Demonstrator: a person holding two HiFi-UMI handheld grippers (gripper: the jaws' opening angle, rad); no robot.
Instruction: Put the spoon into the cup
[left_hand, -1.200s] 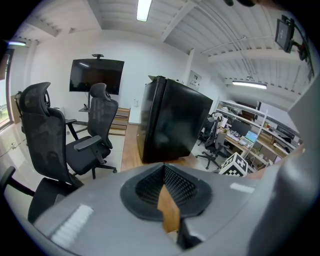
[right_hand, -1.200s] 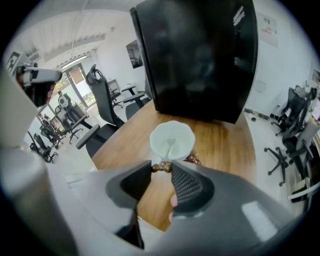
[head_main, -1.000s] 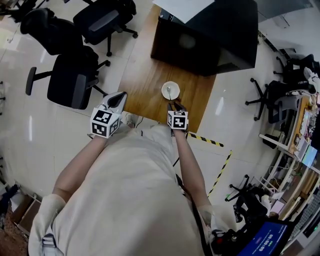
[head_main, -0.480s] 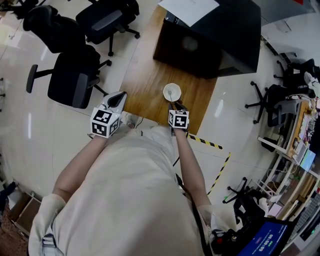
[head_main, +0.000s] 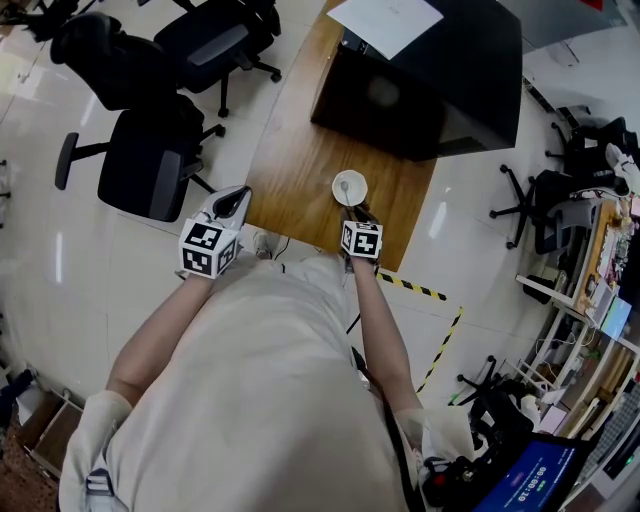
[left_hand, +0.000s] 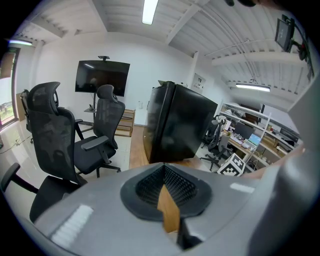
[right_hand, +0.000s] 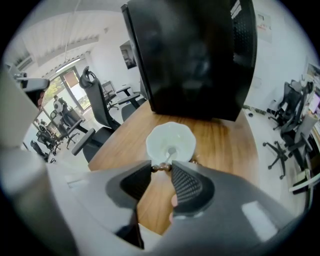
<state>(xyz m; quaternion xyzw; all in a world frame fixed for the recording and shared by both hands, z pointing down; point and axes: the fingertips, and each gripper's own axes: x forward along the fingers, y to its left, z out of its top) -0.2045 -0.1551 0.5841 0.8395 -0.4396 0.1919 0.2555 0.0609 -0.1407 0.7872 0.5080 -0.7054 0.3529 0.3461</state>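
The spoon (right_hand: 170, 150) sits with its bowl down in the white cup (right_hand: 184, 139) on the wooden table (right_hand: 225, 145). Its brown handle is pinched at the near rim by the half-closed right tongs (right_hand: 161, 169). The left tongs (left_hand: 164, 169) hang off the table's left edge, closed and empty.

I see a pale cream top (head_main: 250, 380) with short sleeves (head_main: 88, 425), and the left gripper (head_main: 240, 196) and right gripper (head_main: 356, 212) each have a smooth grey shell, black bumpy pads (right_hand: 186, 186) and a white cube (head_main: 208, 248) with black square marks.
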